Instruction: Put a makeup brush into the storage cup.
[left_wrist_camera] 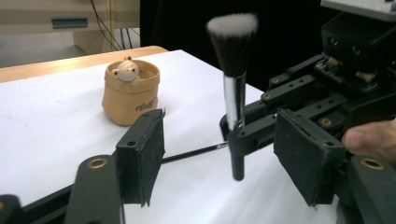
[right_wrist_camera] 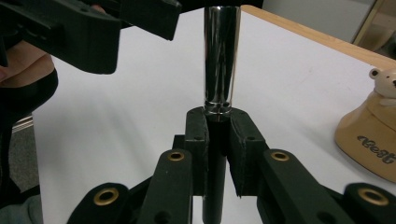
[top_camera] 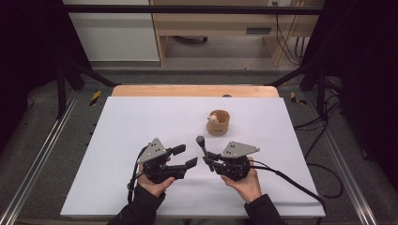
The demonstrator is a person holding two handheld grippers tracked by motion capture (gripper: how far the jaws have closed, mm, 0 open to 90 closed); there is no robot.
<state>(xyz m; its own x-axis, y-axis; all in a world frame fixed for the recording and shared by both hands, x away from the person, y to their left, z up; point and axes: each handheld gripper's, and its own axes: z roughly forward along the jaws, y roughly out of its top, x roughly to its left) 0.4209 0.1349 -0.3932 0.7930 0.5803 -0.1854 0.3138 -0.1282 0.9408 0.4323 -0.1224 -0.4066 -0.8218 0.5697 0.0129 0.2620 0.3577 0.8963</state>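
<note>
I count one makeup brush [left_wrist_camera: 233, 88], one small pot [top_camera: 218, 123] and my two grippers on the white sheet that covers the wooden table [top_camera: 141, 117]. My right gripper [top_camera: 207, 157] is clamped on the brush's black handle just below its shiny chrome ferrule, and it holds the brush upright with the soft, round, pale-tipped bristle head on top. My left gripper [top_camera: 185, 156] has its jaws spread, with nothing between the flat, felt-like black pads; it sits just beside the brush, to the left of it in the high view. The pot stands farther back on the sheet, apart from both grippers; it is tan, rounded, matte like clay, with dark lettering and one tiny bear figure [left_wrist_camera: 125, 70] on its rim.
</note>
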